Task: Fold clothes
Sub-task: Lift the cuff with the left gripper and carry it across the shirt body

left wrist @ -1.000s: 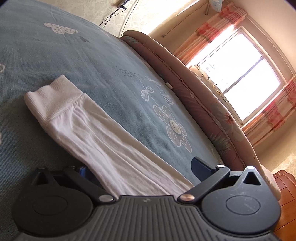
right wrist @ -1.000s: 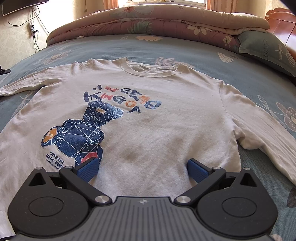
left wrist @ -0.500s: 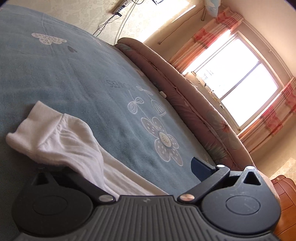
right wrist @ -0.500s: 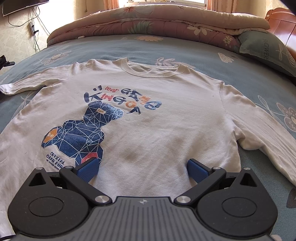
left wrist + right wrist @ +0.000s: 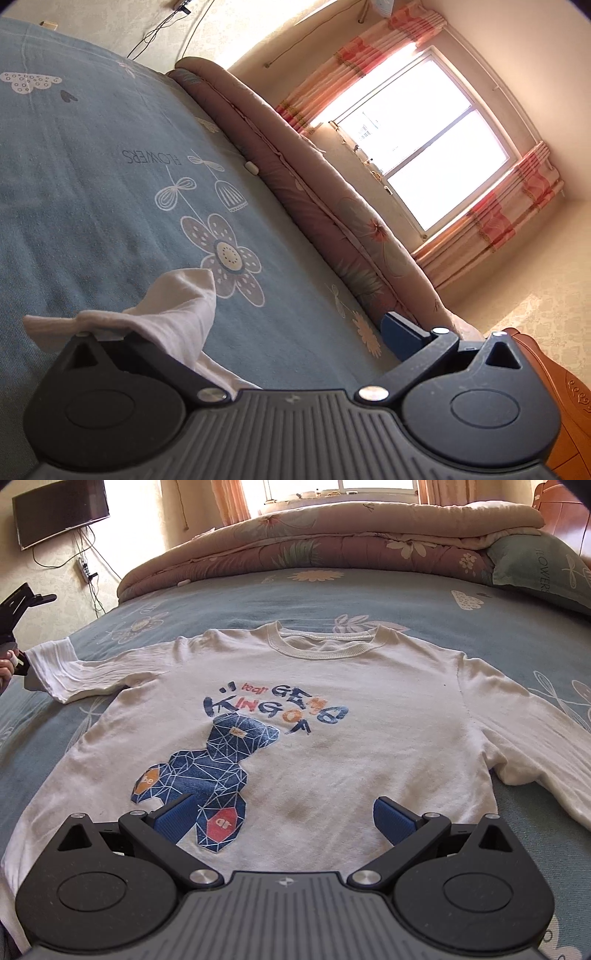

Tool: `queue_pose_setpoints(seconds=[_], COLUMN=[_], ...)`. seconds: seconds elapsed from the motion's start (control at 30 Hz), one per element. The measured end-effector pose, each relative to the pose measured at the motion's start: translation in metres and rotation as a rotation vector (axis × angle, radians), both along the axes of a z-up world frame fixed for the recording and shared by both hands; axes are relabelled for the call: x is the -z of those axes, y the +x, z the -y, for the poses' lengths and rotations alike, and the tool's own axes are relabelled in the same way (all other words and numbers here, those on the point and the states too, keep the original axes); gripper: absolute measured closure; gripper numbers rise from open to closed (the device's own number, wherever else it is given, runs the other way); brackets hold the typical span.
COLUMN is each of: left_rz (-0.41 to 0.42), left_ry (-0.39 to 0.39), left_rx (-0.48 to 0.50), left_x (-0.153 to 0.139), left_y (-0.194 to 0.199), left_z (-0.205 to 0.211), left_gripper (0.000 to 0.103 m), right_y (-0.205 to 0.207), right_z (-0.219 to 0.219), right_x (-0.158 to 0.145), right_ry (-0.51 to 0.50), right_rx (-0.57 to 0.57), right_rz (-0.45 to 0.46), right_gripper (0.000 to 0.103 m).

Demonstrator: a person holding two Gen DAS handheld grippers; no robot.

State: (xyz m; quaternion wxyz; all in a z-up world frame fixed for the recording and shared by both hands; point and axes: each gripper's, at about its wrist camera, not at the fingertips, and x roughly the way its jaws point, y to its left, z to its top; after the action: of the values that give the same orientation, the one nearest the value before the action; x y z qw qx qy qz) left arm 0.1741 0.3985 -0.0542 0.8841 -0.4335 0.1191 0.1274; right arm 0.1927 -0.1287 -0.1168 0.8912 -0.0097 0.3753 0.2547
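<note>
Nearby, quilt (image 5: 332,542), pillow (image 5: 535,572), wall television (image 5: 61,513)

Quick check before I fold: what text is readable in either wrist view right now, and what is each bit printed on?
"FLOWERS", upside down in the left wrist view: on the blue bedsheet.
"KING OF": blue and orange print on the white shirt.
"bear": small red word above it, on the shirt; the large word beside it is not clearly legible.
"be": orange patch on the shirt's bear graphic.
"FLOWERS", last letter cut off: on the pillow.
</note>
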Motion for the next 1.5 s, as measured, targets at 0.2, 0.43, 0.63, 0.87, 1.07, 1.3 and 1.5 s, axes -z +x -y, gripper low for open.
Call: queue_pose_setpoints(seconds=[0.2, 0.43, 0.63, 0.87, 1.07, 1.3, 1.5], left_rz=[-0.011, -0.012, -0.004, -0.006, -0.007, -0.019, -0.035], left_ry=[0.005, 0.041, 0.053, 0.055, 0.083, 0.097, 0.111], left_rx=[0.053, 0.12, 0.166, 0.21, 0.27, 0.337, 0.402], left_x=[-0.023, -0.055, -0.076, -0.086, -0.094, -0.098, -0.096], left_y=[0.017, 0.044, 0.067, 0.091, 0.111, 0.13, 0.144], left_z=[0.032, 0.076, 0.111, 0.147, 0.181, 0.22, 0.254], left_gripper=[0.001, 0.001, 0.001, 0.001, 0.001, 0.001, 0.001], right_y=[-0.007, -0.015, -0.021, -0.023, -0.026, -0.031, -0.032], right_z=[0.0, 0.001, 0.01, 0.031, 0.042, 0.049, 0.057], right_x=[-0.008, -0.012, -0.011, -0.014, -0.014, -0.013, -0.015], right_ry=[0.05, 0.084, 0.068, 0.07, 0.073, 0.051, 0.069], right_rx=[-0.055, -0.109, -0.131, -0.108, -0.104, -0.118, -0.109], right_rz=[0.006, -0.013, -0.029, -0.033, -0.04, -0.036, -0.037], right_gripper=[0.0, 0.0, 0.0, 0.0, 0.0, 0.0, 0.0])
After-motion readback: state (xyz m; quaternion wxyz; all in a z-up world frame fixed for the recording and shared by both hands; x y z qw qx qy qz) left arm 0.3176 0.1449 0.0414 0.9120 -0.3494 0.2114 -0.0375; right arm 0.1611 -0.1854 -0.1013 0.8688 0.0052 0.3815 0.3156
